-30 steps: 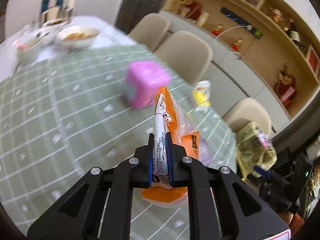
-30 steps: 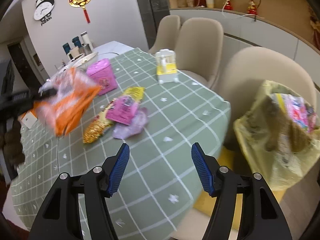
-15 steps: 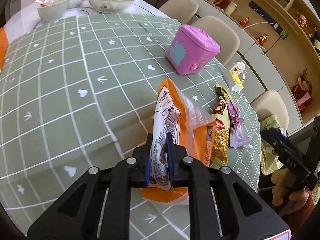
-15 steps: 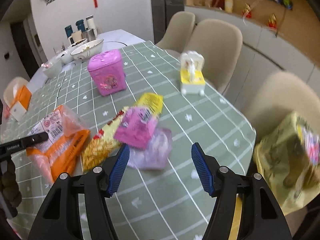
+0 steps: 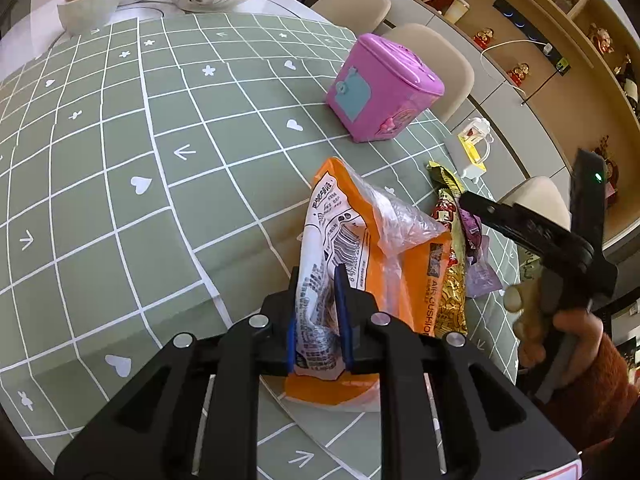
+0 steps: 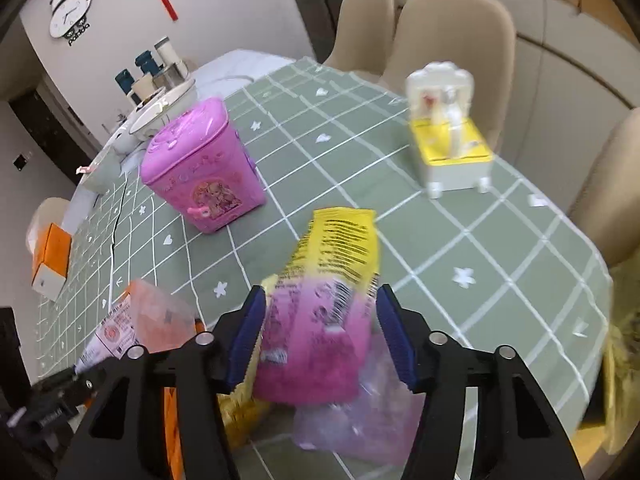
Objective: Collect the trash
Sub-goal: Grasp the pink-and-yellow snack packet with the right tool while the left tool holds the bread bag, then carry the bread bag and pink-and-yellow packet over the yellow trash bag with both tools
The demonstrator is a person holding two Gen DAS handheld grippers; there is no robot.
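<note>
Now the left hand-held gripper (image 5: 318,316) pinches the orange bag (image 5: 372,264), which lies on the counter (image 5: 120,160) beside a gold wrapper (image 5: 450,296). Meanwhile the right hand-held gripper (image 6: 320,336) is closing, jaws either side of the pink-and-yellow packet (image 6: 320,320), not yet pressing it.

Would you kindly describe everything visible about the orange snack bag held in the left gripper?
The orange snack bag is crinkled plastic film: orange sides, a white back panel with a barcode and small print, and a clear torn flap on top. It looks empty and flattened. The left gripper pinches its white panel between blue pads, while its lower end rests on the green checked tablecloth, beside a gold wrapper.
</note>
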